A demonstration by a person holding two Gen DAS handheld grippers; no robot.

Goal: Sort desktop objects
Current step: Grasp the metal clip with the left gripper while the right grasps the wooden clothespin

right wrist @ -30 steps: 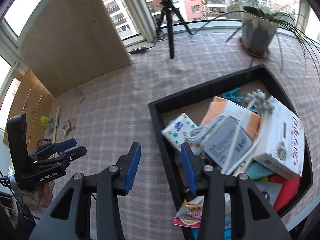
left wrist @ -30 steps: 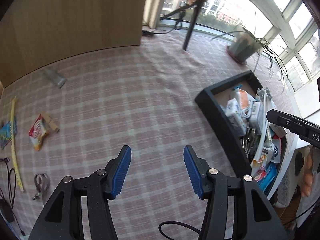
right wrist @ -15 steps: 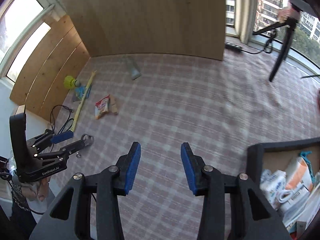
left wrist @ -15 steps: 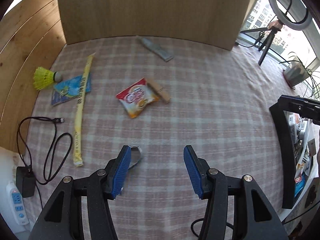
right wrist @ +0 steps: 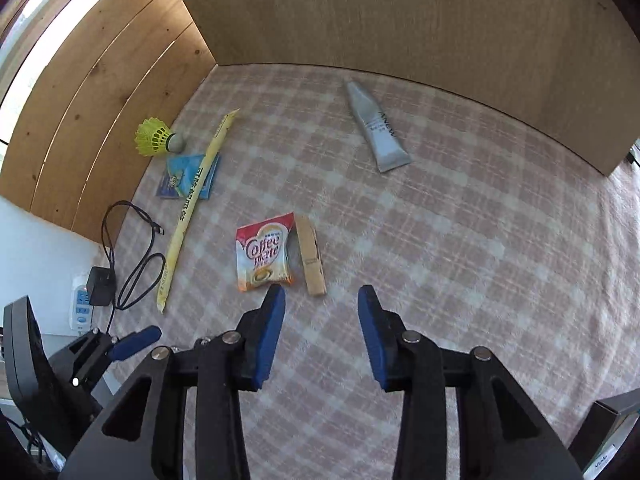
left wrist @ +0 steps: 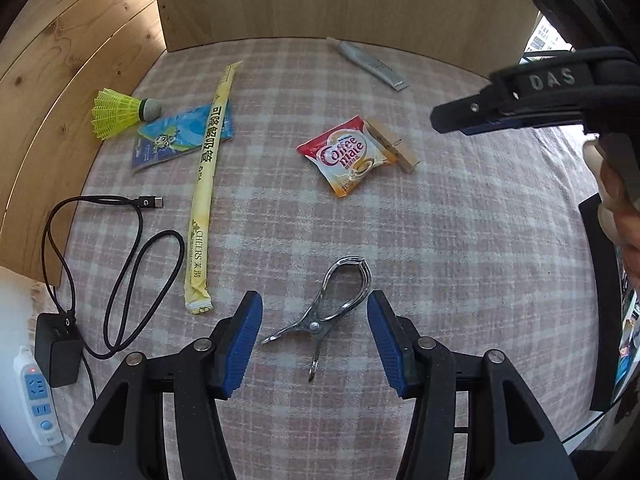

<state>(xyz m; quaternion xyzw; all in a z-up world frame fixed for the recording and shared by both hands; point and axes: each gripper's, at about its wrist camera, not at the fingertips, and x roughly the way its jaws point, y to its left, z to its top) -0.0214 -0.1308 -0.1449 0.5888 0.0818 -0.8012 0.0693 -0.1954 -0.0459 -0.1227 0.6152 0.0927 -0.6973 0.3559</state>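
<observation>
My left gripper hangs open just above a metal clip, which lies on the checked cloth between its blue pads without touching them. My right gripper is open and its jaws are closing, with only bare cloth between them. Just beyond its left pad lie a Coffee mate sachet and a wooden clothespin. In the left wrist view the sachet and clothespin lie further out, under the right gripper, seen from the side at the upper right.
A grey tube lies near the back board. At the left are a yellow shuttlecock, a blue packet, a long yellow sachet, a black cable and charger. The black tray's edge is at right.
Both grippers swung left from the tray to the scattered objects and came lower. The metal clip now lies between my left pads. My right jaws stand narrower than before.
</observation>
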